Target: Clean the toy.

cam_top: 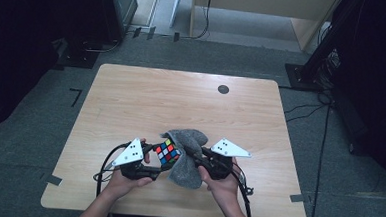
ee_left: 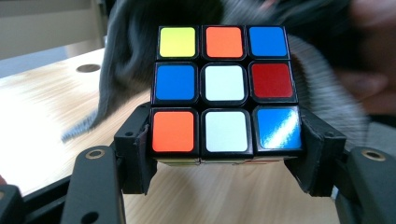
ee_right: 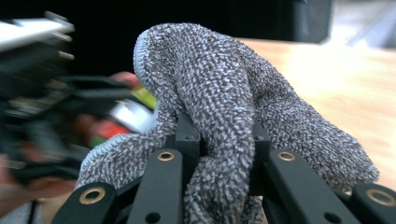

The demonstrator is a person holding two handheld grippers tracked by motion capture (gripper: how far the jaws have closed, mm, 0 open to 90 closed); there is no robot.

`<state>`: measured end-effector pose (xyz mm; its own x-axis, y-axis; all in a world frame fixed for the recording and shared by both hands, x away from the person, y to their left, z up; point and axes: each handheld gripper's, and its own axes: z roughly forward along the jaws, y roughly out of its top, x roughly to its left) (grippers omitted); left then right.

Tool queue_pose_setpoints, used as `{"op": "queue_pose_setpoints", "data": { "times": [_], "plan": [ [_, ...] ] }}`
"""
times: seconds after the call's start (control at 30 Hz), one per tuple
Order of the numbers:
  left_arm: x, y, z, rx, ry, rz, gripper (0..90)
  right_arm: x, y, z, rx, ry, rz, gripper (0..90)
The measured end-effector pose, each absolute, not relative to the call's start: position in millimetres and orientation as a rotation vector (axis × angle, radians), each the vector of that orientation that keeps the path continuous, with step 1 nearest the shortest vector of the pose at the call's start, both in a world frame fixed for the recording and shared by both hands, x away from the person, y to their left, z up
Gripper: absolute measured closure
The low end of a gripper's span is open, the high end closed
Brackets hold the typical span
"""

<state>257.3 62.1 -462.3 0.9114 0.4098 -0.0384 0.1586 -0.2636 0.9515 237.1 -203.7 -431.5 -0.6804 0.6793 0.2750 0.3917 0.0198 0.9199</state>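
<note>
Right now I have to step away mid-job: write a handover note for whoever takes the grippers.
Left gripper: shut on the puzzle cube, held above the table.
Right gripper: shut on the grey cloth, bunched between its jaws.
In the high view, cloth and cube meet between the hands.
Done: both things gripped and brought together.
Left: probably wiping the cube's faces; how much is already wiped cannot be told.

Setting read as a lab or recording room rather than a home; a single light wooden table (cam_top: 181, 103) with a round cable grommet (cam_top: 223, 89) stood on grey carpet (cam_top: 23, 159); tape marks (cam_top: 75, 96) were stuck to the floor around it; black stand bases (cam_top: 303, 74) and loose cables (cam_top: 306, 112) ran along the edges; dark equipment (cam_top: 118, 9) and a pale wooden cabinet (cam_top: 266, 12) stood behind.
</note>
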Motion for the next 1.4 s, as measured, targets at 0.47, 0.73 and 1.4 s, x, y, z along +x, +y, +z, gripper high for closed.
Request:
{"op": "queue_pose_setpoints", "data": {
  "times": [0.47,0.73,1.4],
  "plan": [
    [255.3,61.1,-461.2,1.831,0.413,0.25,34.4,230.5,-197.3,-423.3,1.05,2.041,1.726,74.7],
    [256.6,65.3,-458.5,1.794,0.424,0.226,34.4,240.0,-205.9,-437.8,1.155,2.035,1.645,74.8],
    [255.7,62.4,-459.3,1.816,0.426,0.246,34.4,233.1,-199.8,-428.7,1.084,2.027,1.719,74.2]
  ]
}}
